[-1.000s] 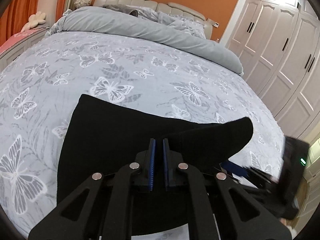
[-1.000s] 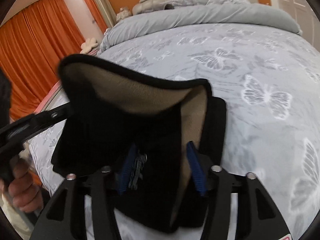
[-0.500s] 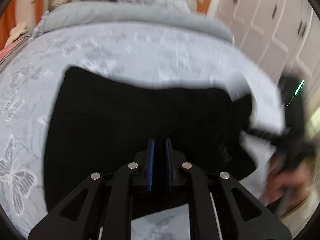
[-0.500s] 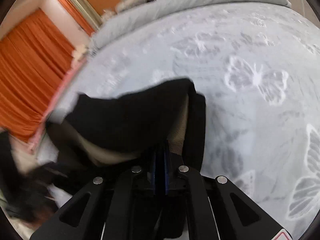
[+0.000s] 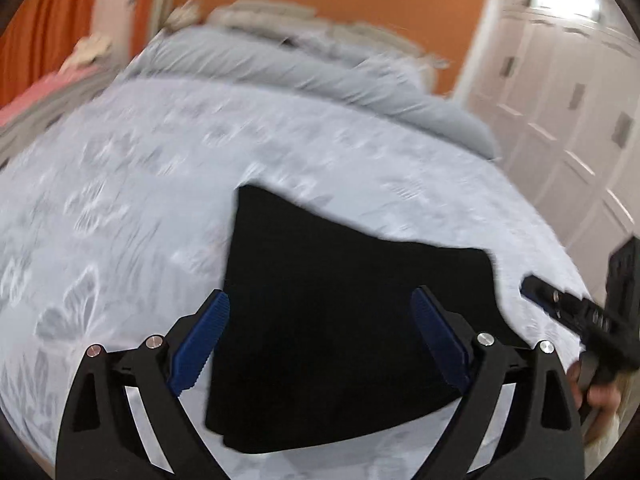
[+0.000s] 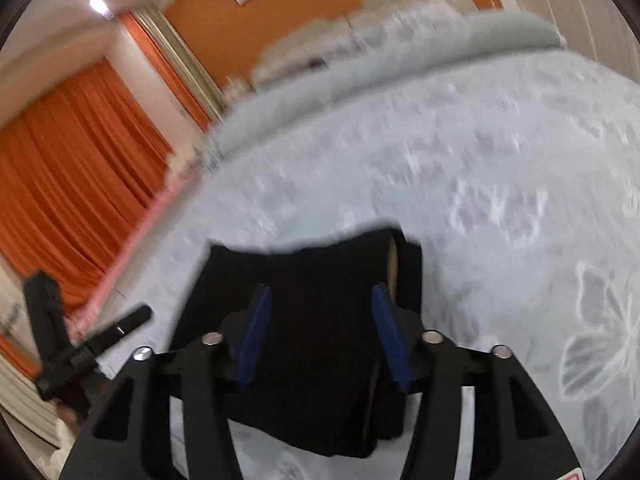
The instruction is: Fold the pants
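Lying folded flat on the bed [image 5: 120,184], the pants [image 5: 344,320] need no hold, so left gripper [image 5: 320,340] and right gripper [image 6: 322,334] are opening, jaws apart, gripping nothing.

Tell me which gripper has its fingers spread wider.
The left gripper: its blue fingers straddle nearly the whole folded black pants, still opening. The right gripper shows a narrower gap.

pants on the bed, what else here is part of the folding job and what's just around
Job: black pants, left gripper and right gripper, both opening.
Around: butterfly bedspread, grey duvet, orange curtain, white wardrobe.
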`<state>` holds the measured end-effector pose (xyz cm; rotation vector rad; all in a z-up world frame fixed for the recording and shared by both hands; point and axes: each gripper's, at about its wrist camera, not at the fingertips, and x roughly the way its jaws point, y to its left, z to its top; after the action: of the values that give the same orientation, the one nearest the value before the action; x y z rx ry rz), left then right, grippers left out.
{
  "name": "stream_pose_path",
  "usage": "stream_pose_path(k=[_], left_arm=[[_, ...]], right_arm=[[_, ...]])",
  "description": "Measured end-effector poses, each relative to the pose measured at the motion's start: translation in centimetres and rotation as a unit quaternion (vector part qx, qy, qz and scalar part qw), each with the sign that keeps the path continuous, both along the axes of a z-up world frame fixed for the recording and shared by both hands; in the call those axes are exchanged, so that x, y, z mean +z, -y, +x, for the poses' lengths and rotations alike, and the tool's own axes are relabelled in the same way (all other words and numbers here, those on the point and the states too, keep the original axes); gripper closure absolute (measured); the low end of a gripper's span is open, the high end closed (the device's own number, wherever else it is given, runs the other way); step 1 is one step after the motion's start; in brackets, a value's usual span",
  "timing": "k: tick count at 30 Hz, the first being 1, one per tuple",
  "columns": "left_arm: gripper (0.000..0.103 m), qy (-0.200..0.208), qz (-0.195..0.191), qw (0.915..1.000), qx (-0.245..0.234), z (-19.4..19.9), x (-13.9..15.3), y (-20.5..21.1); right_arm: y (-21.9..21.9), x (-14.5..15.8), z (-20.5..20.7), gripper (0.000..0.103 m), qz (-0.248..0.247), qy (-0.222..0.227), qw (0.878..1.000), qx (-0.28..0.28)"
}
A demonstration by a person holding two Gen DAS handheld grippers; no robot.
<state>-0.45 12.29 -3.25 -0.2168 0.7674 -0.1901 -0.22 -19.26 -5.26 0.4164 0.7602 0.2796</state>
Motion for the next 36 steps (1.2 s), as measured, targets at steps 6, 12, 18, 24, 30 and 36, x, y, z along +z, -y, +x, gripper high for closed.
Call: stream_pose_path(k=[6, 12, 18, 24, 30, 36], left_arm=[[0.013, -0.062, 0.053, 0.9937, 0.077, 1.9, -3.0, -2.1], [0.011, -0.085, 0.084, 0.9884, 0.094, 1.8, -4.6, -2.5], [0.005, -0.072, 0.124, 0.9843, 0.103, 2.0, -4.6, -1.7], [0.005, 0.015, 0.089, 0.9861, 0.14, -0.6, 0.5, -4.6], [0.005, -0.041, 0.072, 0.9771, 0.196, 0.0, -0.2, -9.2], [0.005, -0.027, 0.13, 0.965, 0.226, -1.9, 0.7, -11.3]], right_arm=[[-0.4, -3.0, 3.4, 0.061, -0.026, -0.063, 0.998, -0.001], [-3.1, 2.8, 0.9, 0.093, -0.061, 0.076, 0.994, 0.047], [-1.7, -2.3, 3.7, 0.085, -0.097, -0.024, 0.995, -0.011], [-4.4, 2.6, 0.3, 0.076, -0.04, 0.053, 0.997, 0.026], [-13.9, -1.8, 6.6, 0.061, -0.071, -0.019, 0.99, 0.117], [-17.5, -1.6, 6.4, 0.064, -0.084, -0.028, 0.991, 0.101]])
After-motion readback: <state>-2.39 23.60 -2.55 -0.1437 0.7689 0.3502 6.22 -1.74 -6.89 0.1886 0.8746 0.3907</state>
